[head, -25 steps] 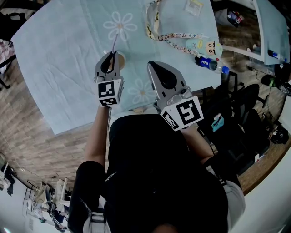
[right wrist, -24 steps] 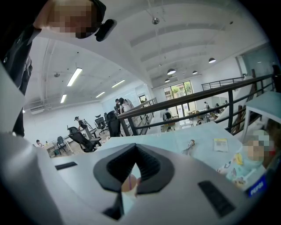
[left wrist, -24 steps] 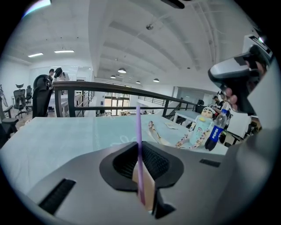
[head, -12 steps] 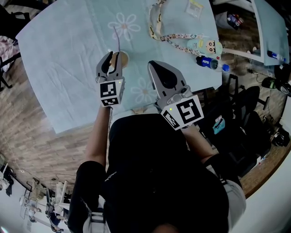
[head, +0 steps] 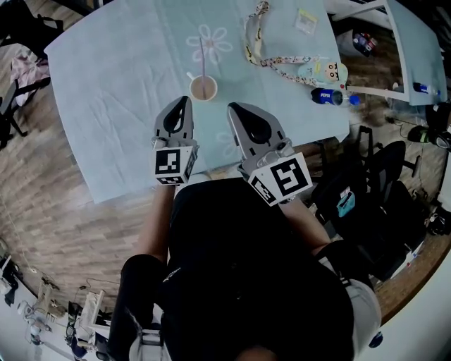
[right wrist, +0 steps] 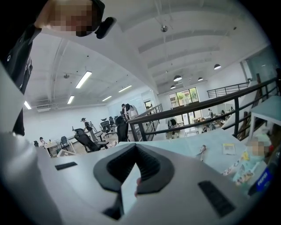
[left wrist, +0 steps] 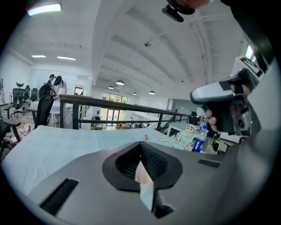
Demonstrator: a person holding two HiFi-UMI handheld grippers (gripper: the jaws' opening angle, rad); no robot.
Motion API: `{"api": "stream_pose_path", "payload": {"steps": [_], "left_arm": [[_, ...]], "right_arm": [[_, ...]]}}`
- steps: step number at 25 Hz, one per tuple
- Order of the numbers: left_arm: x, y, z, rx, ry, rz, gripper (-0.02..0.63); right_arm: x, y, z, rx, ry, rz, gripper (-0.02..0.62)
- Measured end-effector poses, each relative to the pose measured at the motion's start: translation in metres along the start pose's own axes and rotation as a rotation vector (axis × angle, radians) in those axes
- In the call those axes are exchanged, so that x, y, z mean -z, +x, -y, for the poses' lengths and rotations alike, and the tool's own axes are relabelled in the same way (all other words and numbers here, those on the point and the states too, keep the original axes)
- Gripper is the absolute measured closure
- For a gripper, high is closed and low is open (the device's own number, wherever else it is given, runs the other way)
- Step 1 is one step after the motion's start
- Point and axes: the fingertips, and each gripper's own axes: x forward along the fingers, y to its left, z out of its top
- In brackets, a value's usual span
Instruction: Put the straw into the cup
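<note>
- Your left gripper (head: 182, 101) has its two jaws pressed together, with nothing between them; its own view (left wrist: 141, 144) shows the same.
- Your right gripper (head: 232, 106) is also closed and empty, and its own view (right wrist: 135, 145) agrees.
- You hold the two grippers side by side over the near edge of the pale blue cloth (head: 113, 84), tips pointing away from you.
- One cup (head: 204, 89) stands on the cloth just beyond the two tips, a little nearer to the left one, and touches neither.
- One straw (head: 202, 58) stands in this cup and leans away from you.
- Further to your right on the cloth lie one lanyard (head: 276, 60), one small packet (head: 306, 20) and one bottle (head: 330, 96) with a blue label, all well apart from the cup.
</note>
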Motion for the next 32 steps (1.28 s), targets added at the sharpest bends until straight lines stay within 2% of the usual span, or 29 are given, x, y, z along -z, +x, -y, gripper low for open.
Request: {"api": "stream_pose_path", "payload": {"steps": [9, 15, 20, 24, 32], "left_arm": [[-0.028, -0.071, 0.005, 0.069, 0.025, 0.072, 0.594], [-0.071, -0.115, 0.020, 0.138, 0.028, 0.183, 0.594], [-0.095, -0.147, 0.027, 0.157, 0.044, 0.228, 0.594], [-0.110, -0.165, 0.031, 0.203, 0.055, 0.292, 0.594], [-0.130, -0.195, 0.034, 0.223, 0.048, 0.366, 0.594]], "right_arm": [[-0.012, -0.015, -0.056, 0.022, -0.019, 0.078, 0.588], [-0.023, -0.025, -0.085, 0.035, -0.039, 0.131, 0.588], [-0.031, -0.031, -0.116, 0.012, -0.072, 0.160, 0.588], [-0.034, -0.028, -0.133, -0.003, -0.093, 0.181, 0.588], [-0.040, -0.032, -0.163, -0.039, -0.134, 0.202, 0.588]]}}
